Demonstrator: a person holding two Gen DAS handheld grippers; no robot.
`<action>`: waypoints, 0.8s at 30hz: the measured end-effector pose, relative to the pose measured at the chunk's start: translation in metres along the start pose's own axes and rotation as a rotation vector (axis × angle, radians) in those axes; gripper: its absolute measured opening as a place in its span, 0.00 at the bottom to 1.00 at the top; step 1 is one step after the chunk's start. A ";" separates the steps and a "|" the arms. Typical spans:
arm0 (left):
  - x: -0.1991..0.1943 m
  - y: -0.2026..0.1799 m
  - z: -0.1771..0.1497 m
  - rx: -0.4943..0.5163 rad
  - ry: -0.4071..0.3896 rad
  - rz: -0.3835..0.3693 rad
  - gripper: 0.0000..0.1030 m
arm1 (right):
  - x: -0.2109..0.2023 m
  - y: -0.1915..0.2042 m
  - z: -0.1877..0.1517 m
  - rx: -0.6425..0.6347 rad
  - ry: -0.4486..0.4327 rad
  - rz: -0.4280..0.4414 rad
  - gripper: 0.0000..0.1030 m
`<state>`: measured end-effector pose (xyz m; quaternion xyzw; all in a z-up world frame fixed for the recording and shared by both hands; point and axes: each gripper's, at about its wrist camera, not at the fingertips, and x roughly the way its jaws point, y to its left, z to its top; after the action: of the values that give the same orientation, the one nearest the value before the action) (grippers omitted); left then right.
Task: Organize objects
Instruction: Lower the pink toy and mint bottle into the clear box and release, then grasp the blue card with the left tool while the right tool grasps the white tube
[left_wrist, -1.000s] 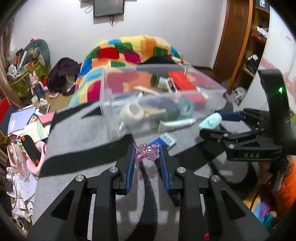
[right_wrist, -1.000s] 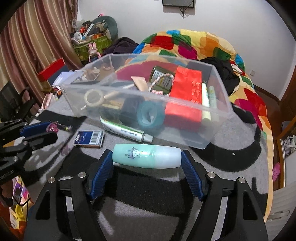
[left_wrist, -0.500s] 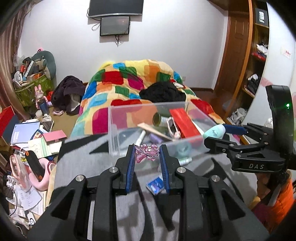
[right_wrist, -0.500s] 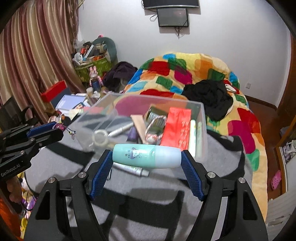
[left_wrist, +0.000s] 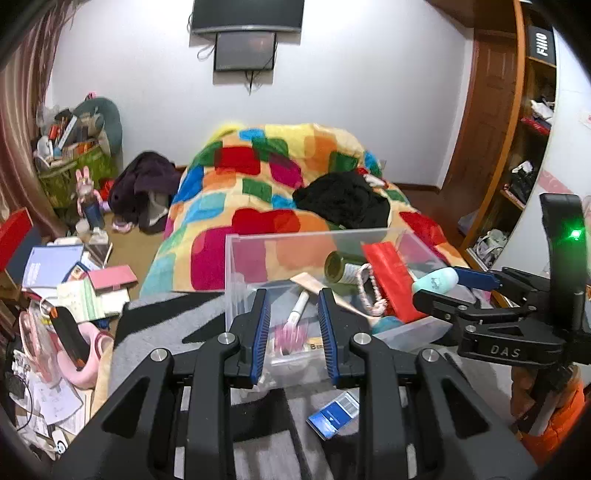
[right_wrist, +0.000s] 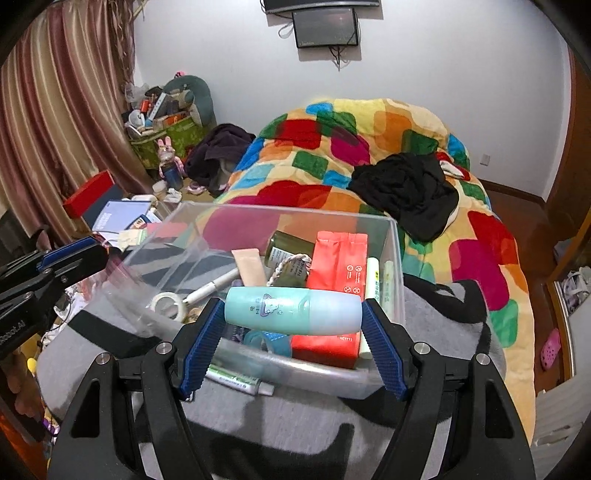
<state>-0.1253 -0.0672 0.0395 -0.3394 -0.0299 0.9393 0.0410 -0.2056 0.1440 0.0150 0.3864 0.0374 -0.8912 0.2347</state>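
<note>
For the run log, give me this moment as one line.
left tool: holds pink charm | right tool: holds bottle | both at bin

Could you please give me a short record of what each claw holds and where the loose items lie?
left claw: closed on a pink charm, blurred
right claw: clamped end to end on a mint bottle, held level
clear bin: open top; holds a red packet and a tape roll, among other things
outside the bin: blue box and toothpaste tube, both on the striped blanket
</note>
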 end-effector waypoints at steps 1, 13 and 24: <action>0.006 0.001 0.000 -0.007 0.012 -0.002 0.25 | 0.004 -0.001 0.000 0.001 0.010 -0.001 0.69; 0.025 -0.001 -0.011 -0.005 0.068 -0.020 0.25 | 0.026 -0.004 -0.002 0.013 0.074 0.020 0.70; 0.004 -0.012 -0.023 0.030 0.060 -0.042 0.45 | 0.007 0.003 -0.006 -0.031 0.045 0.021 0.75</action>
<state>-0.1131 -0.0542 0.0209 -0.3658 -0.0215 0.9280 0.0668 -0.2046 0.1401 0.0059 0.4029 0.0524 -0.8791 0.2490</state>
